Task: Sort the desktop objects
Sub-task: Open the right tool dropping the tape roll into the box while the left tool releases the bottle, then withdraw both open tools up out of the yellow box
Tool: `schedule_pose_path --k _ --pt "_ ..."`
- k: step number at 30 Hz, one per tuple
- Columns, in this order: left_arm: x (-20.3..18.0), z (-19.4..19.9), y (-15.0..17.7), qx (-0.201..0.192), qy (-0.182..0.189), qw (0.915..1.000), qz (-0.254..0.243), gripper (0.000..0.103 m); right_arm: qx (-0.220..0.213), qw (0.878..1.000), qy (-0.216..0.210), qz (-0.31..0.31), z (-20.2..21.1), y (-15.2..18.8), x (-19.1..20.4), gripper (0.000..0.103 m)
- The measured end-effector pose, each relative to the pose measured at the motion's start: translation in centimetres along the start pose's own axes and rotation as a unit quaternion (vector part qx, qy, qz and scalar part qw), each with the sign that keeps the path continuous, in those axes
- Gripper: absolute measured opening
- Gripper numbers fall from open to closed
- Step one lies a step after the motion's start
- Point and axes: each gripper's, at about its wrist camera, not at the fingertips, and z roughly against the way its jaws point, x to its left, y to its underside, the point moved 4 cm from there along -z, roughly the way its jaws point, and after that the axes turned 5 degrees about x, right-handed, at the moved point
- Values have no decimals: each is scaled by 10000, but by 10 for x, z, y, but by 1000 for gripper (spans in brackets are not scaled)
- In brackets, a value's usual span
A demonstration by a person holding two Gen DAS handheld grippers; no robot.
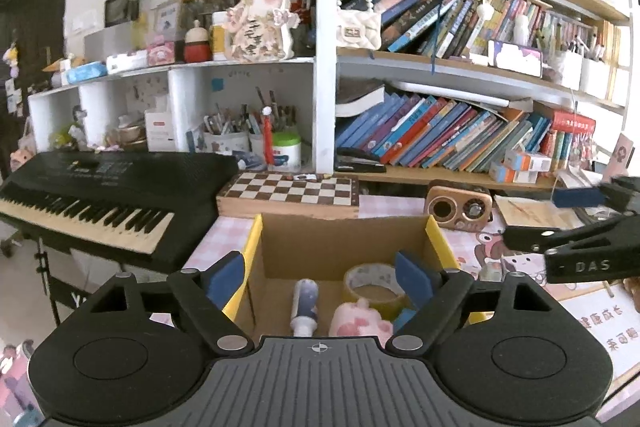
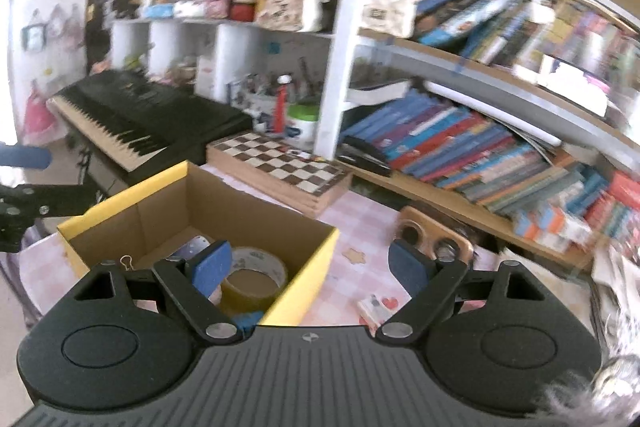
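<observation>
An open cardboard box (image 1: 344,217) with yellow flaps stands on the pink checked desk. Inside it lie a roll of yellowish tape (image 1: 374,285), a small bottle (image 1: 306,303) and a pink plush item (image 1: 360,321). My left gripper (image 1: 320,277) hangs open over the box with nothing between its blue pads. My right gripper (image 2: 310,267) is open and empty, above the box's (image 2: 160,219) right edge and the desk beside it. The tape (image 2: 252,275) and a small binder clip (image 2: 127,261) show in the right wrist view. Each gripper appears in the other's view: right (image 1: 552,217), left (image 2: 28,179).
Behind the box lies a folded chessboard (image 1: 288,193), with a black keyboard (image 1: 100,203) to its left. A wooden speaker (image 1: 458,203) sits right of the box, and a small pink-and-white card (image 2: 376,307) lies on the desk. Crowded bookshelves (image 1: 440,135) line the back.
</observation>
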Motion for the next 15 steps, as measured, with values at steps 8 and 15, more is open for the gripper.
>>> schedule_pose_path --k 8,15 --pt "2 32 32 13 -24 9999 145 90 -53 9964 322 -779 43 38 10 84" --pt "2 50 58 142 -24 9996 228 90 66 9935 429 -1051 65 73 30 84"
